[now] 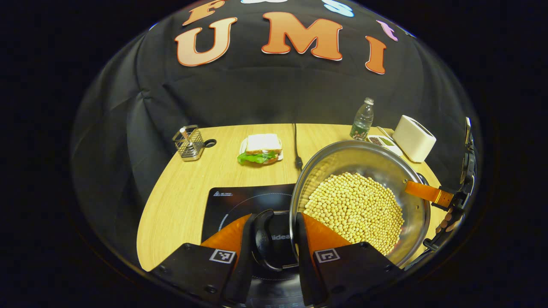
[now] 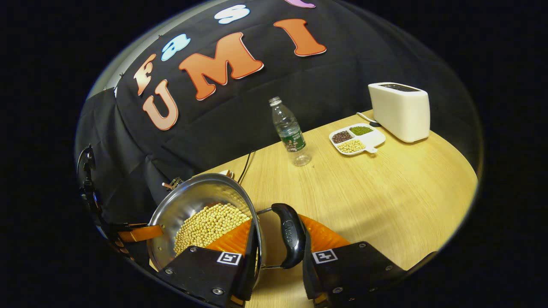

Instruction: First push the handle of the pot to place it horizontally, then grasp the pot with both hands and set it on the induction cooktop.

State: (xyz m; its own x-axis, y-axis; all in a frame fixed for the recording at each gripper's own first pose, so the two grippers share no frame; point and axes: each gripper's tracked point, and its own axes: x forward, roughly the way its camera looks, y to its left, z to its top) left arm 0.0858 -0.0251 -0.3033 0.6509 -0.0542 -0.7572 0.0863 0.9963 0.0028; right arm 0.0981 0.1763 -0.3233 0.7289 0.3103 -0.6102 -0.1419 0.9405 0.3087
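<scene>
A steel pot [image 1: 355,154] holding yellow soybeans [image 1: 355,209] hangs tilted over the right part of the black induction cooktop [image 1: 239,201]. My left gripper [image 1: 276,220] is shut on the pot: one finger lies outside the near black handle [image 1: 262,239], the other inside the rim. Across the pot, the right gripper's orange finger [image 1: 424,190] reaches inside the far wall. In the right gripper view my right gripper [image 2: 278,235] clamps the other black handle [image 2: 291,235] and the rim of the pot [image 2: 192,196] in the same way. The left gripper's orange finger [image 2: 141,233] shows at the far side.
On the wooden table [image 1: 180,201] behind the cooktop stand a wire basket [image 1: 188,143], a sandwich on a plate [image 1: 262,149] and a black cable [image 1: 295,145]. A water bottle [image 2: 291,132], a divided dish of beans [image 2: 355,140] and a white toaster [image 2: 400,111] stand to the right.
</scene>
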